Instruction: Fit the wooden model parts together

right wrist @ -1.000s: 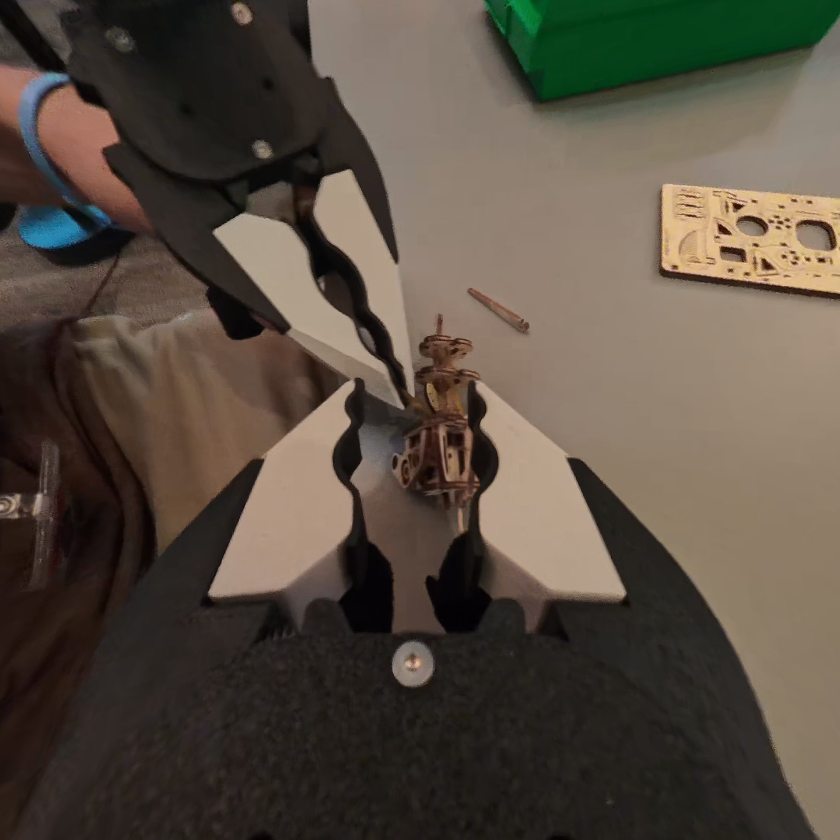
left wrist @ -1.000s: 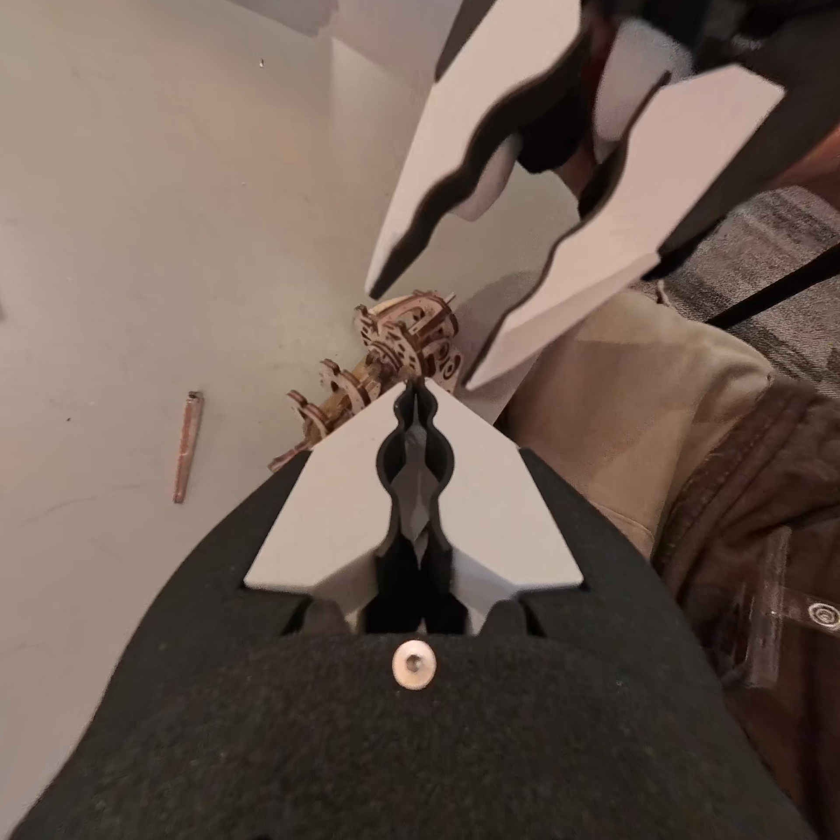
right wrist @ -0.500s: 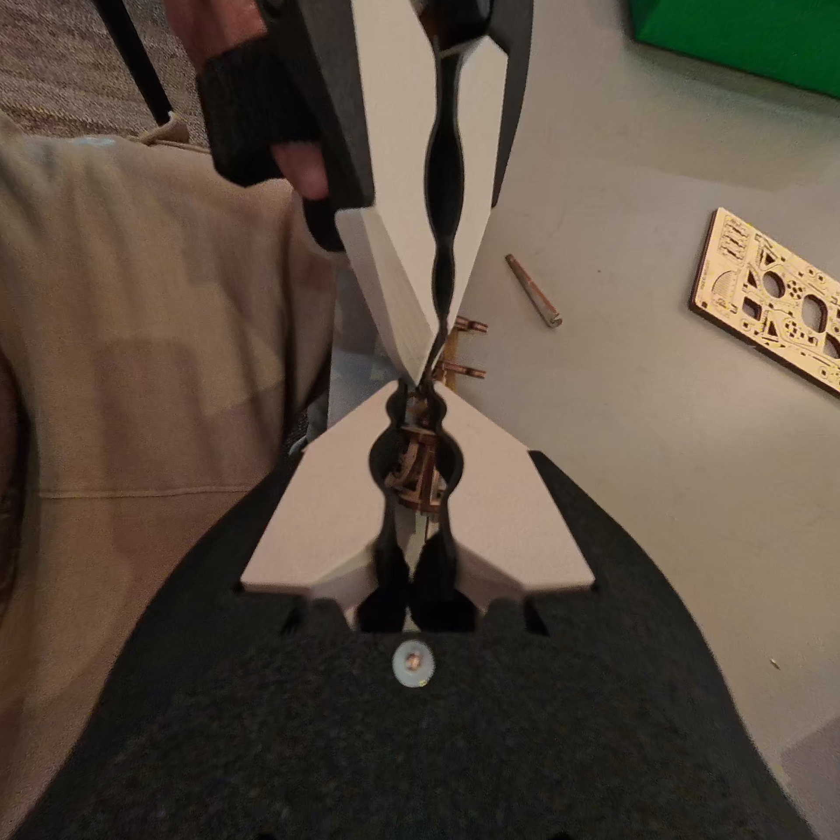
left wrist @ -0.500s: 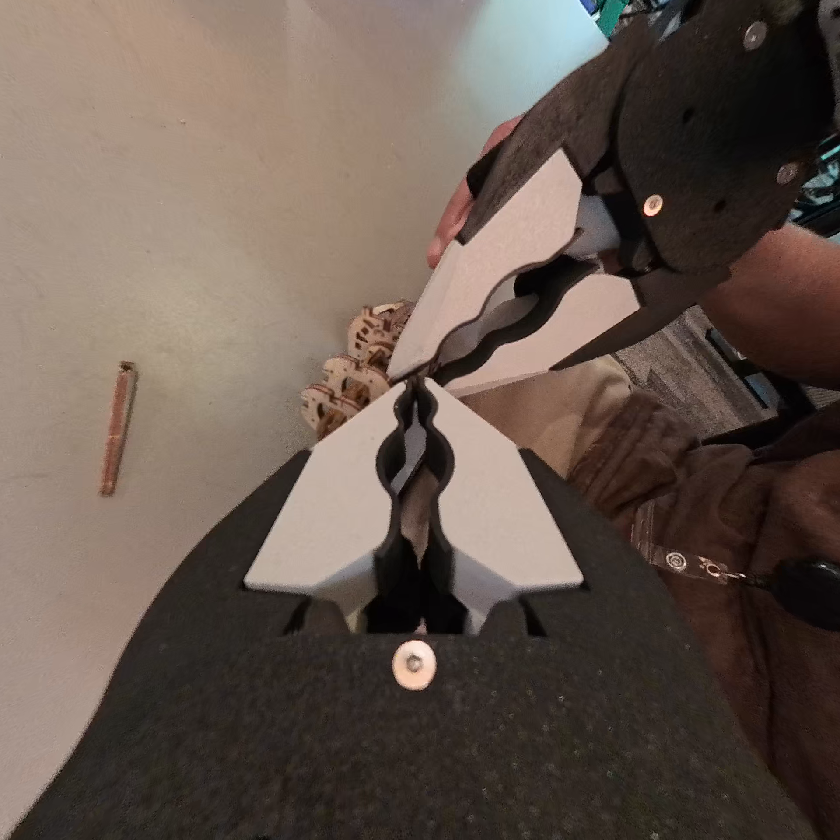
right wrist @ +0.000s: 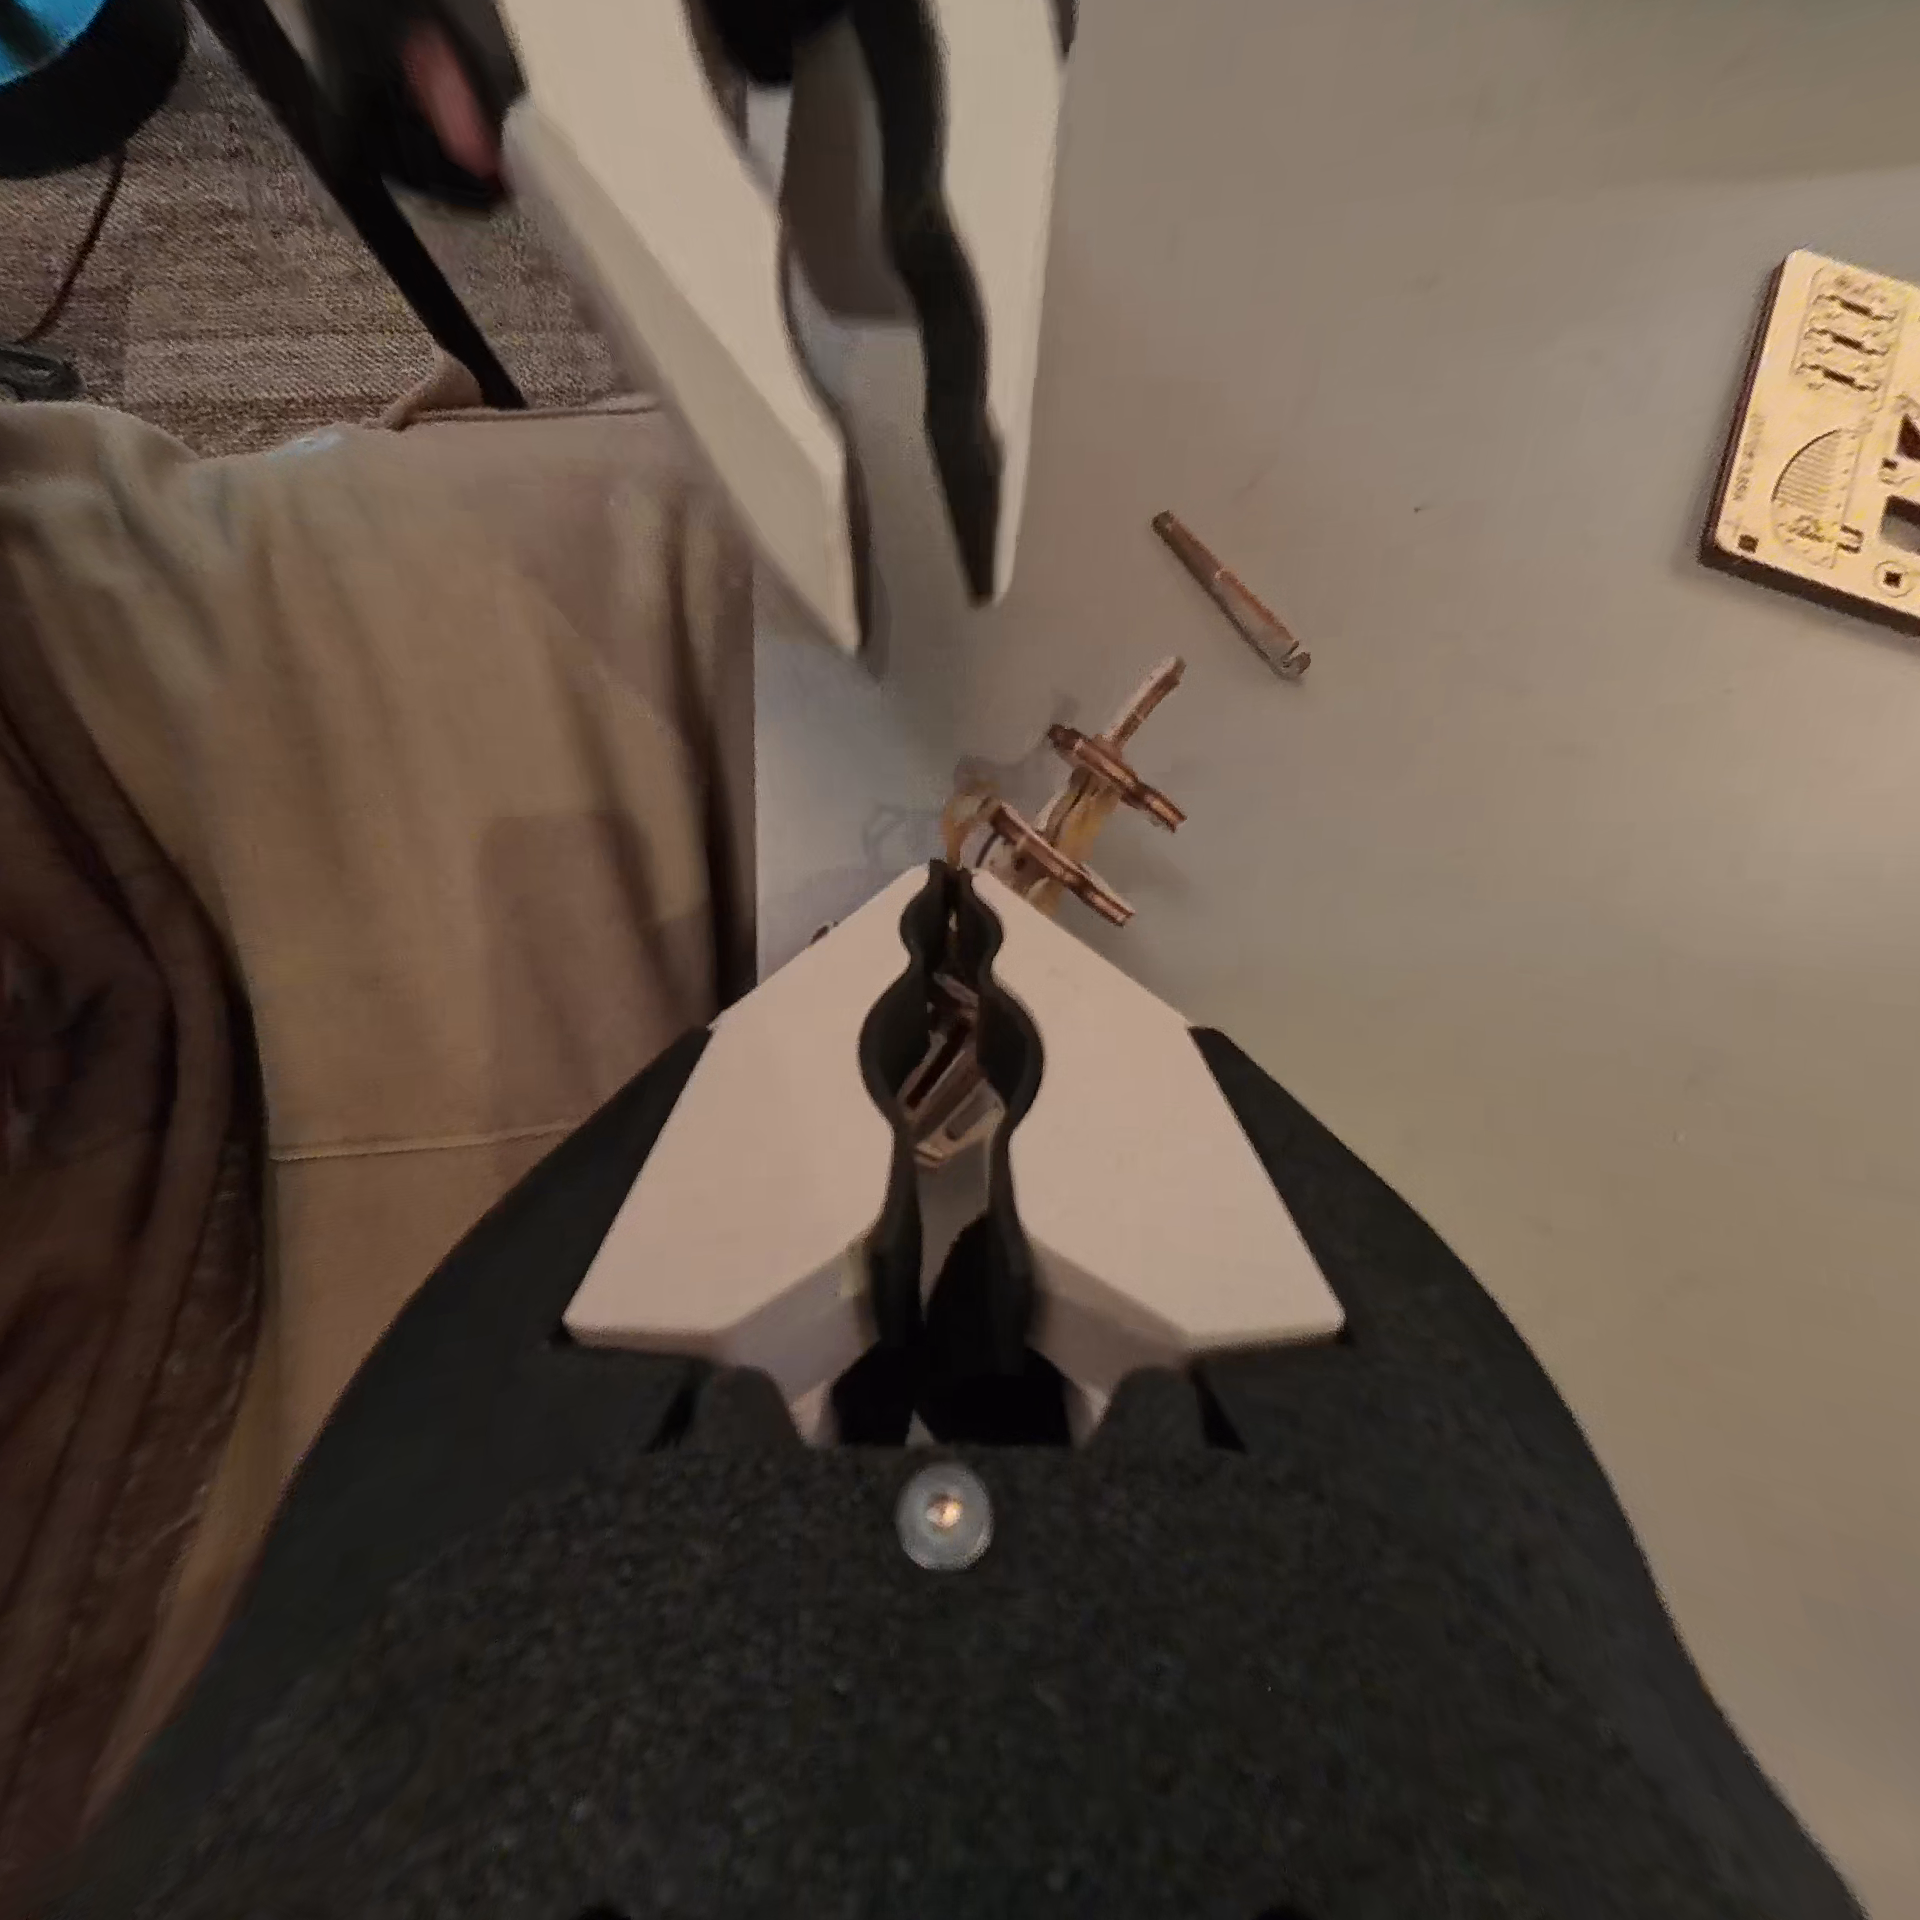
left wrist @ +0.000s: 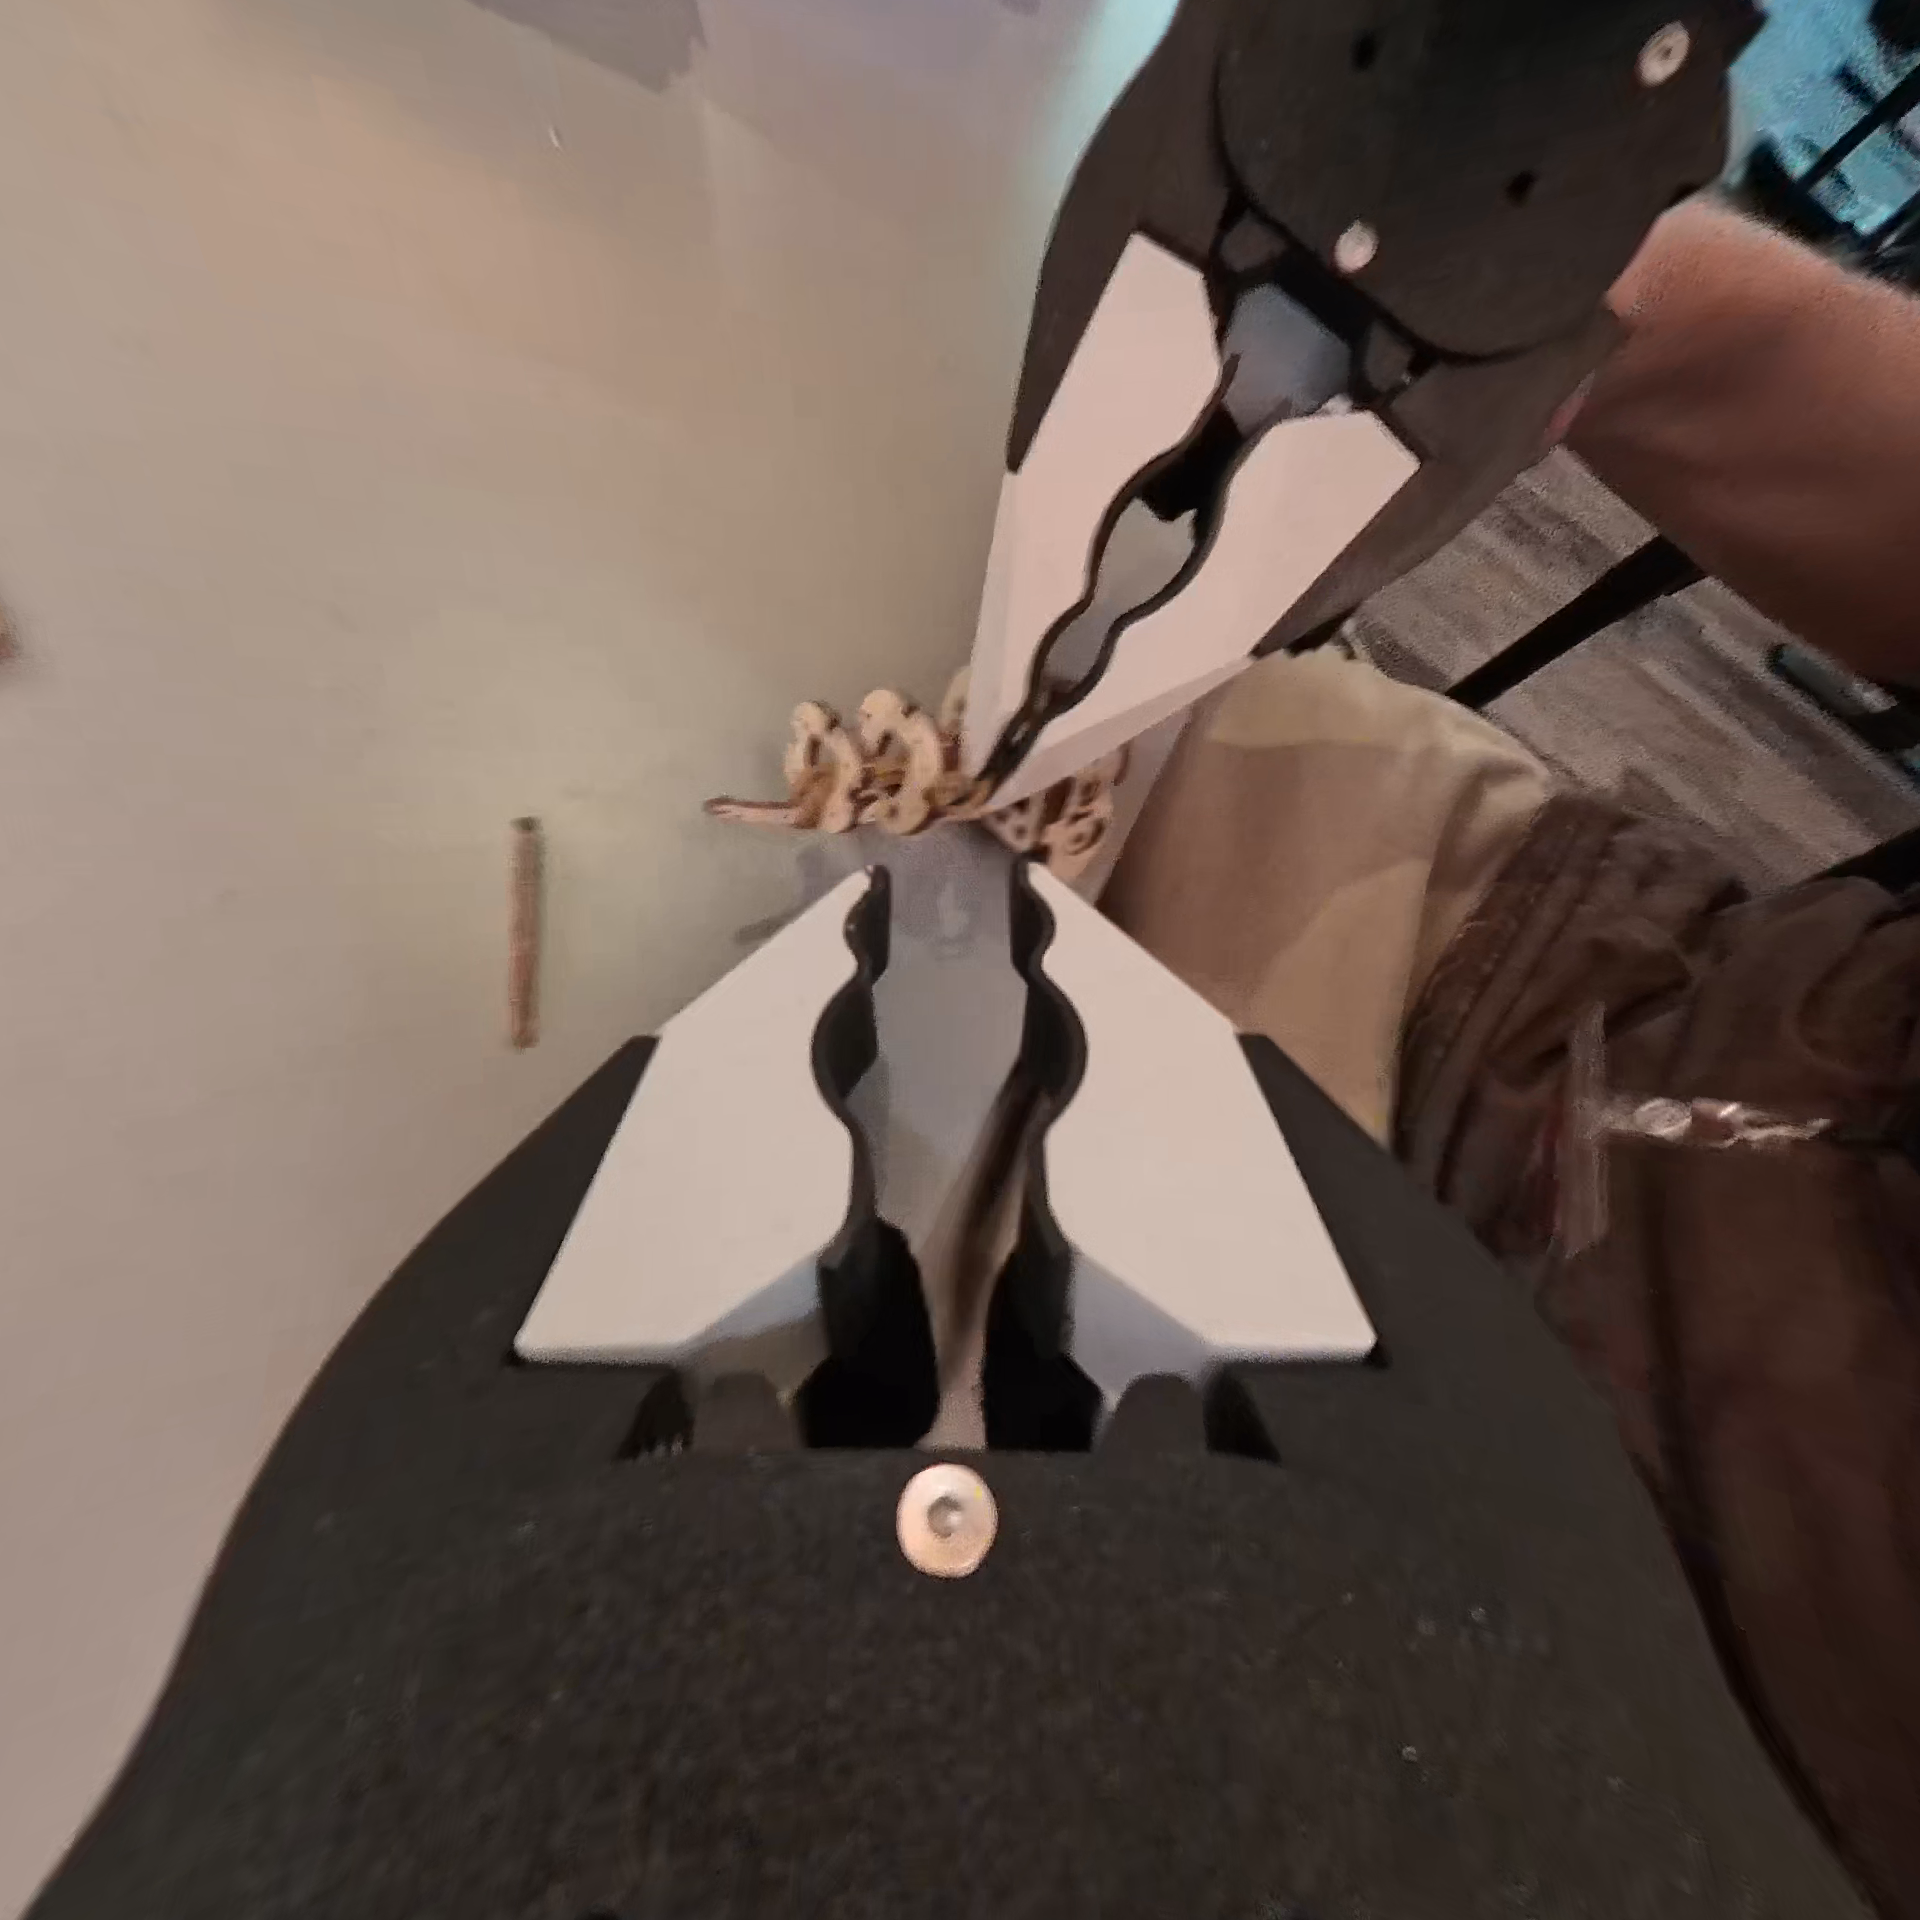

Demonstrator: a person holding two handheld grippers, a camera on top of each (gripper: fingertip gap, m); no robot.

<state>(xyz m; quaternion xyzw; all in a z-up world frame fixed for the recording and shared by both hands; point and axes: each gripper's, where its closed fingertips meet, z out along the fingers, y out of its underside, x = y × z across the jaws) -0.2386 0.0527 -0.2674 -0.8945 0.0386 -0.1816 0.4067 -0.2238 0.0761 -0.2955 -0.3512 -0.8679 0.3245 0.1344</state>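
Grippers number two, each showing in both views. In the left wrist view, the left gripper (left wrist: 951, 883) fills the lower centre of the frame with its jaws parted by a narrow gap and nothing between them; its tips sit just below the wooden model (left wrist: 904, 774). The right gripper (left wrist: 1003, 774) comes down from the upper right of that frame, jaws pinched together on the model at their tips. One wooden model is visible: a cluster of pale, gear-like discs on a shaft, at mid-frame, above the table (left wrist: 312, 520) edge.

In the right wrist view, the right gripper (right wrist: 954, 883) occupies the lower centre, its jaws nearly closed on the wooden model (right wrist: 1081, 821), part of which shows inside the gap while two discs and a shaft tip stick out toward the upper right. The left gripper (right wrist: 925, 613) hangs blurred in the upper centre, jaws slightly apart, its tips clear of the model.

One loose wooden stick (right wrist: 1231, 597) lies on the table (right wrist: 1507, 935) just beyond the model; the same stick (left wrist: 525, 930) appears at the left of the other frame. One wooden parts sheet (right wrist: 1829, 457) lies at the right edge. Beige fabric (right wrist: 364, 727) on the person's lap fills the left.
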